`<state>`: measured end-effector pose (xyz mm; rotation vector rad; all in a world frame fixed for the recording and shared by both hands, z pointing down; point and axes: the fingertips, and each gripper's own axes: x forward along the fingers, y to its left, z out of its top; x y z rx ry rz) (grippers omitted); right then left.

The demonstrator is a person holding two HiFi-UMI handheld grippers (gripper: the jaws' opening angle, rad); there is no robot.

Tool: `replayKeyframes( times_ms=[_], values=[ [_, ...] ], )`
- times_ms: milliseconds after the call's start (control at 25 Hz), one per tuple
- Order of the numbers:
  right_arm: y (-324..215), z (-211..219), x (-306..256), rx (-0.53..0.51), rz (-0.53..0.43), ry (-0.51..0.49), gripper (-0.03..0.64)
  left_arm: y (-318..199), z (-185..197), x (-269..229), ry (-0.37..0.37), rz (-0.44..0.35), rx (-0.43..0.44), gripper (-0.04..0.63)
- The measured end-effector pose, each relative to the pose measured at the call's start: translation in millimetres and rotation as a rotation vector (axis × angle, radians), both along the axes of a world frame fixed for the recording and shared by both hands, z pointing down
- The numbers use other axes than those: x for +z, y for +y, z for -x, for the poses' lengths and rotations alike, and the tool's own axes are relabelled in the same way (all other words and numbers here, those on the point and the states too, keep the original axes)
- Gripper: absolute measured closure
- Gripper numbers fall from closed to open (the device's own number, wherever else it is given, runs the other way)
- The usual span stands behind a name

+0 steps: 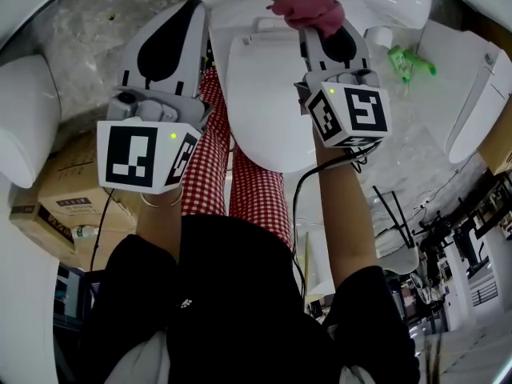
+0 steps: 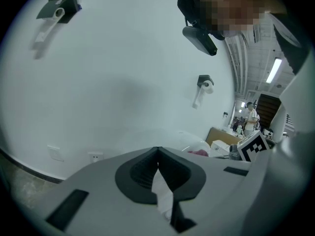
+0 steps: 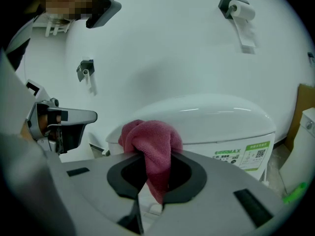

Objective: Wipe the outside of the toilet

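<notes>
A white toilet (image 1: 268,102) with its lid down stands in front of me, between my two grippers. In the right gripper view its tank (image 3: 211,117) fills the middle. My right gripper (image 1: 324,24) is shut on a pink cloth (image 1: 308,10), which rests against the top back of the toilet. The pink cloth (image 3: 150,149) bunches above the jaws of that gripper (image 3: 152,168) and hangs down between them. My left gripper (image 1: 192,10) is held beside the toilet's left side. Its jaws (image 2: 157,151) are shut with nothing in them, facing a white wall.
Other white toilets stand at the left (image 1: 24,118) and right (image 1: 480,94). A green spray bottle (image 1: 410,61) lies on the floor at the right. Cardboard boxes (image 1: 68,190) sit at the left. Toilet-roll holders (image 3: 236,9) hang on the wall.
</notes>
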<state>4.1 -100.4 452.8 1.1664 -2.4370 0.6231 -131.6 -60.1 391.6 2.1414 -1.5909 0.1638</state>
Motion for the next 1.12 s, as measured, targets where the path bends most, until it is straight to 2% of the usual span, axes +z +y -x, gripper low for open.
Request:
replayKeyframes(
  times_ms=[400, 640, 800, 1120],
  values=[
    [-15, -39, -2, 0.049, -0.015, 0.030, 0.543, -8, -23, 1, -0.003, 0.008, 0.036, 0.589],
    [-28, -79, -2, 0.161, -0.009, 0.030, 0.544, -14, -35, 2, -0.012, 0.006, 0.060, 0.589],
    [-33, -98, -3, 0.186, -0.010, 0.044, 0.543, -19, -45, -2, -0.007, 0.000, 0.082, 0.589],
    [-44, -141, -4, 0.324, 0.007, -0.001, 0.544, -21, -53, -4, -0.017, -0.007, 0.098, 0.589]
  ],
)
